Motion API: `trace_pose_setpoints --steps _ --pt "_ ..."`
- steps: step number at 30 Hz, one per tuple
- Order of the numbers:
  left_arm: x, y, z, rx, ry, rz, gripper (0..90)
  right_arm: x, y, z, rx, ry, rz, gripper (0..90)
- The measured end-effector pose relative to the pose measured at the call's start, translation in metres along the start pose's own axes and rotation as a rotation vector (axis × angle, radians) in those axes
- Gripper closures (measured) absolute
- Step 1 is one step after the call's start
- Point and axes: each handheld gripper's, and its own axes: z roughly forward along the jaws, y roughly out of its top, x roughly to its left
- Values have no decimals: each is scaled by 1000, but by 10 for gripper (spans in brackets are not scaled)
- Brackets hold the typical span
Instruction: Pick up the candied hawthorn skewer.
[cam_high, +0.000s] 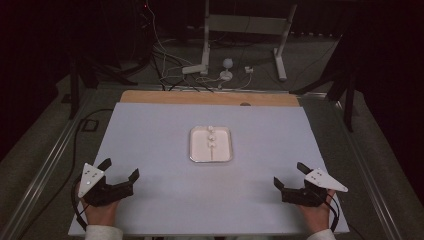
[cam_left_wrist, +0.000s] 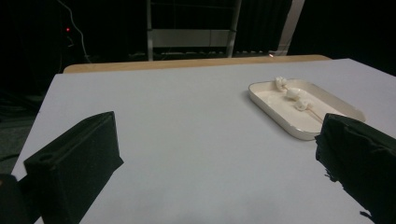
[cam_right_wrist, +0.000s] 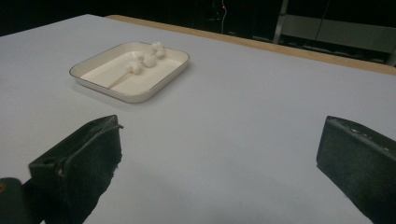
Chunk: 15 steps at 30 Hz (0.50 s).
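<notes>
— Looking from the biggest thing down: the table is covered in a pale sheet, and the white tray sits at its middle, ahead of both your claws. What about the claws themselves?

— Your left gripper and right gripper both rest near the table's near edge, jaws spread wide, nothing between them. The tray lies forward and inward of each — up and to the right of the left gripper, up and to the left of the right one. Neither looks clearly nearer.

— And inside the tray?

— A thin skewer with small white lumps on its far half. Its long axis runs straight away from you, bare stick end pointing toward your claws. I judge you would meet that bare end first from either side, so approach along the stick, not across it.
</notes>
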Motion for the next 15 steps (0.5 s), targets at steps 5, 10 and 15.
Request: trace_pose_setpoints --steps 5,10,15 --pt "0 0 -1 6 8 -4 6 -2 -2 0 -1 -9 1 0" --pt "-2 1 0 18 14 -16 6 -3 -2 -1 -2 -18 7 0" --pt "-7 6 2 35 20 3 6 -4 -4 -1 1 -23 15 0"
